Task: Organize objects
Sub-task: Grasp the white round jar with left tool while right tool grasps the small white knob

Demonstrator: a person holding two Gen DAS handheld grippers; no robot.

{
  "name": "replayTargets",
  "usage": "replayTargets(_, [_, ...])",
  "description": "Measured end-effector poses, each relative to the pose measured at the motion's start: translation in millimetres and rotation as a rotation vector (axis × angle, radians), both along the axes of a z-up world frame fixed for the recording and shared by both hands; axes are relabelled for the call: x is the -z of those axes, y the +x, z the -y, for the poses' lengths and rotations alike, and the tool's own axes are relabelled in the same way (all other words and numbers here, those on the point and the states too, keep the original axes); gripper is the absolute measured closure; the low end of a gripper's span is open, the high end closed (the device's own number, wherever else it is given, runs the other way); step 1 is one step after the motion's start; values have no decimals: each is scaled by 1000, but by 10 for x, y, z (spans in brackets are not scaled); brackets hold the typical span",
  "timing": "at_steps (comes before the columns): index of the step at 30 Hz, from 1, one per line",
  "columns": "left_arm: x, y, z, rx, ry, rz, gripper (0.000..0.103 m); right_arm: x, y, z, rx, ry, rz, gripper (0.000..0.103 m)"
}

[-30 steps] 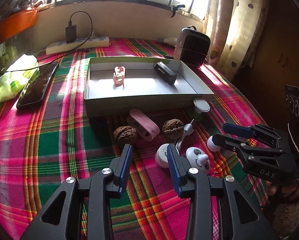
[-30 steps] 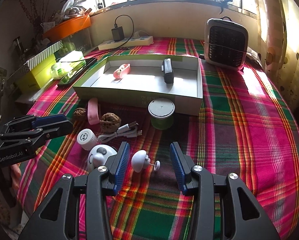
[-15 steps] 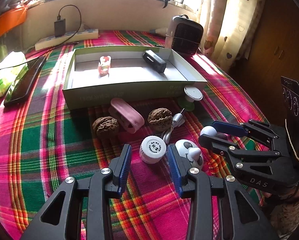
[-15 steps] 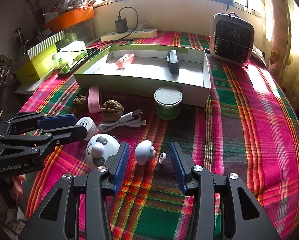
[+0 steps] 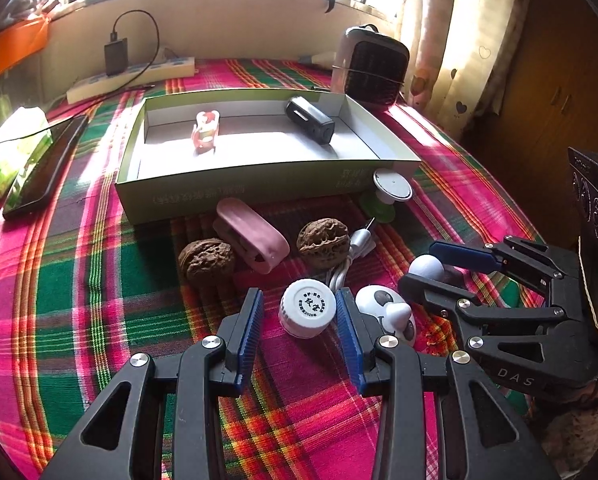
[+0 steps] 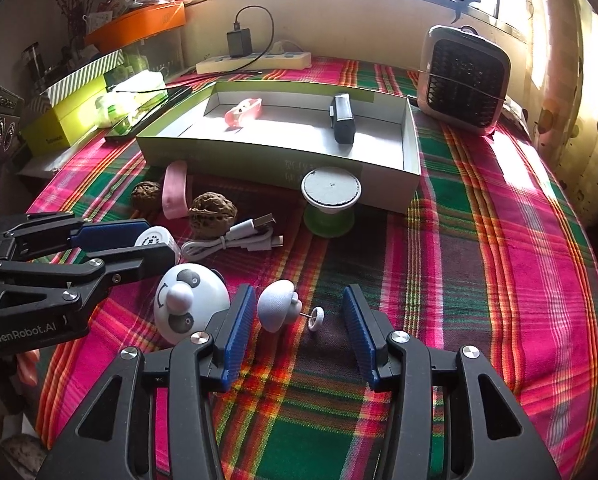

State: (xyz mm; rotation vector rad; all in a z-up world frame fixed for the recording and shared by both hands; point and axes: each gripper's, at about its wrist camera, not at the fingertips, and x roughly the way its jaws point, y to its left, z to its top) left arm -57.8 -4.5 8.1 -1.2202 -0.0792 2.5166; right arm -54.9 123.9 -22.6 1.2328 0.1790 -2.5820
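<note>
My left gripper (image 5: 299, 300) is open, its blue pads on either side of a small white capped bottle (image 5: 307, 306) lying on the plaid cloth; it also shows in the right wrist view (image 6: 135, 240). My right gripper (image 6: 299, 306) is open around a small white mushroom-shaped piece (image 6: 277, 310) with a pin; it also shows in the left wrist view (image 5: 439, 270). A white panda toy (image 6: 191, 298) lies between the two grippers. A shallow green box (image 5: 259, 190) behind holds a pink clip (image 5: 206, 132) and a black device (image 5: 310, 120).
Two walnuts (image 5: 207, 258) (image 5: 323, 237), a pink case (image 5: 253, 234), a white USB cable (image 6: 235, 238) and a green spool (image 6: 331, 200) lie before the box. A heater (image 6: 465, 80), a power strip (image 6: 255, 62) and a phone (image 5: 45, 170) stand behind and at the left.
Both grippers have moved forward and lower over the cloth. The bottle now sits between the left pads, and the mushroom piece sits deeper between the right pads.
</note>
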Motion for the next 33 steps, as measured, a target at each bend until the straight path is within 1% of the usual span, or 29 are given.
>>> replayTargets(12, [-3,-6,-11,-2,-4,-4,68,-5,13,5,-2,6,-3,56])
replayTargets(16, [-3,-9,-7,-8,-14,-8,75,-8,25,18,-10,11,-7,56])
replayTargets(21, [1,-1,-1,-8,-12,-11,76,-9,28,24,-16,11,-9,61])
replayTargets(26, [-1,2,3,-9,-10,-10,76,-9,29,15,-17,8,-11,70])
replayTargets(33, [1,6,4,-8,-11,-11,76,-12,32,11,-15,8,-16,70])
